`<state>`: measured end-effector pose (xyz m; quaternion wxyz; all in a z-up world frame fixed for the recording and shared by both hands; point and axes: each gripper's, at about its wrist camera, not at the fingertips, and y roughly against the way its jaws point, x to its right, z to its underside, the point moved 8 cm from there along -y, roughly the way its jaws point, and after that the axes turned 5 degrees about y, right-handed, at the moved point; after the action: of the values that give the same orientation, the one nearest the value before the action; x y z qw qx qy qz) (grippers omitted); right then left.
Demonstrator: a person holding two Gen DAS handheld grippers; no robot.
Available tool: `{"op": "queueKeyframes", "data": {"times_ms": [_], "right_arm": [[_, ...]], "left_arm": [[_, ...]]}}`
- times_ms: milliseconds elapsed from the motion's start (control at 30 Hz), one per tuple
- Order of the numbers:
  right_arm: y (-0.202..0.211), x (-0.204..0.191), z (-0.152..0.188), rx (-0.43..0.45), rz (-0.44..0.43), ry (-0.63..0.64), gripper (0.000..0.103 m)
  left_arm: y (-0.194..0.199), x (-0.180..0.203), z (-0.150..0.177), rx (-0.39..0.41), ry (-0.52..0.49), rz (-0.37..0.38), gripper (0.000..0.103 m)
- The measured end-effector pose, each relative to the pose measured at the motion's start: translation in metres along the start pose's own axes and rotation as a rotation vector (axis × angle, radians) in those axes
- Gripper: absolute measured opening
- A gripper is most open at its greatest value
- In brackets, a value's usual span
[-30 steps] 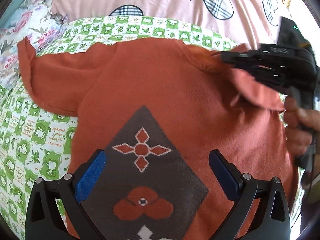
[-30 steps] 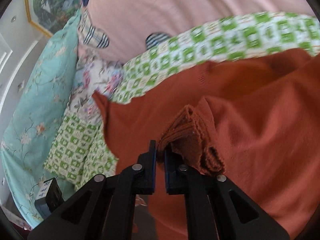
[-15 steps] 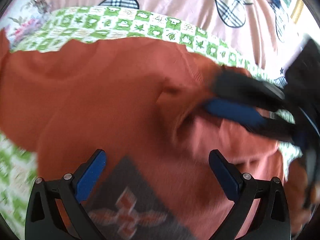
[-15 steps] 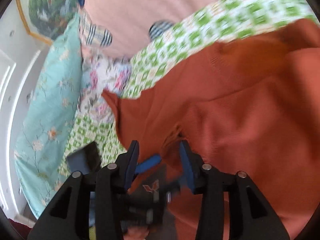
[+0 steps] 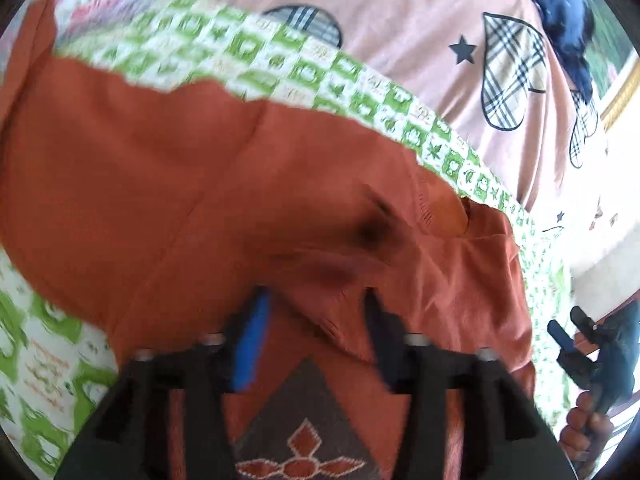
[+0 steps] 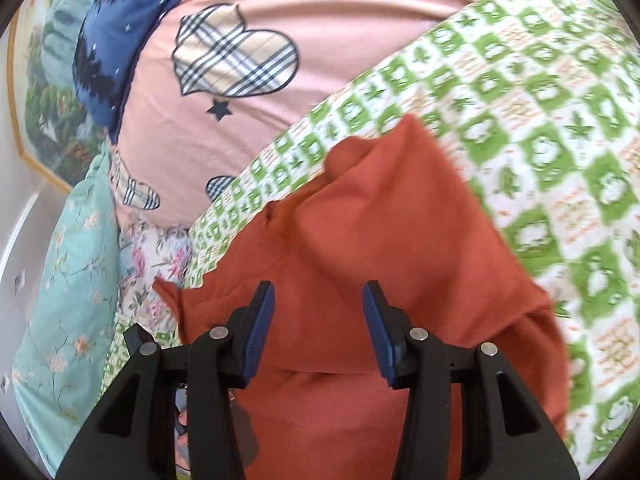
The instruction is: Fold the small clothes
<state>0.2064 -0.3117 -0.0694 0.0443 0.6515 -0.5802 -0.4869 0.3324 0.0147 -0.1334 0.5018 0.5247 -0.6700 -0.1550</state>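
Rust sweater (image 5: pixel 224 184) spread flat on the bed's green-checked sheet (image 6: pixel 540 128) for folding. Left gripper (image 5: pixel 316 308) over its bunched collar, fingers apart. Right gripper (image 6: pixel 318 312) above the folded sleeve at 12 o'clock, fingers apart.

Rust-orange sweater (image 5: pixel 200 184) with grey diamond motif lies on green-and-white checked sheet (image 6: pixel 540 120).

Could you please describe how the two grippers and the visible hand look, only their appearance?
Both the left gripper and the right gripper have matte black, angular plastic finger frames with triangular cut-outs, silver pivot screws and blue pads. The bare hand, no sleeve visible, grips a black handle.
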Motion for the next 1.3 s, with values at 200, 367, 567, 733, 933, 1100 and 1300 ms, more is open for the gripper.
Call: {"op": "queueKeyframes", "data": {"times_ms": [200,367,567,733,933,1100,1300], "right_arm": [[0.014,0.011,0.002,0.006,0.039,0.005,0.048],[0.029,0.031,-0.014,0.041,0.158,0.047,0.048],[-0.020,0.068,-0.042,-0.051,0.270,0.070,0.054],[-0.084,0.085,-0.069,-0.147,0.293,0.102,0.061],[-0.058,0.075,-0.091,-0.046,0.253,0.154,0.012],[-0.022,0.089,-0.092,0.028,0.346,0.174,0.012],[-0.055,0.108,-0.090,-0.008,0.416,0.176,0.012]], "left_arm": [[-0.016,0.020,0.002,-0.012,-0.087,-0.009,0.072],[0.008,0.022,-0.006,0.043,-0.110,0.003,0.004],[0.019,-0.001,0.003,0.067,-0.167,-0.060,0.004],[0.008,-0.008,0.016,0.056,-0.157,-0.088,0.005],[0.010,-0.007,0.018,0.059,-0.174,-0.110,0.004],[-0.001,0.024,0.019,0.057,-0.215,-0.046,0.004],[-0.015,0.029,0.019,0.054,-0.232,-0.083,0.004]]}}
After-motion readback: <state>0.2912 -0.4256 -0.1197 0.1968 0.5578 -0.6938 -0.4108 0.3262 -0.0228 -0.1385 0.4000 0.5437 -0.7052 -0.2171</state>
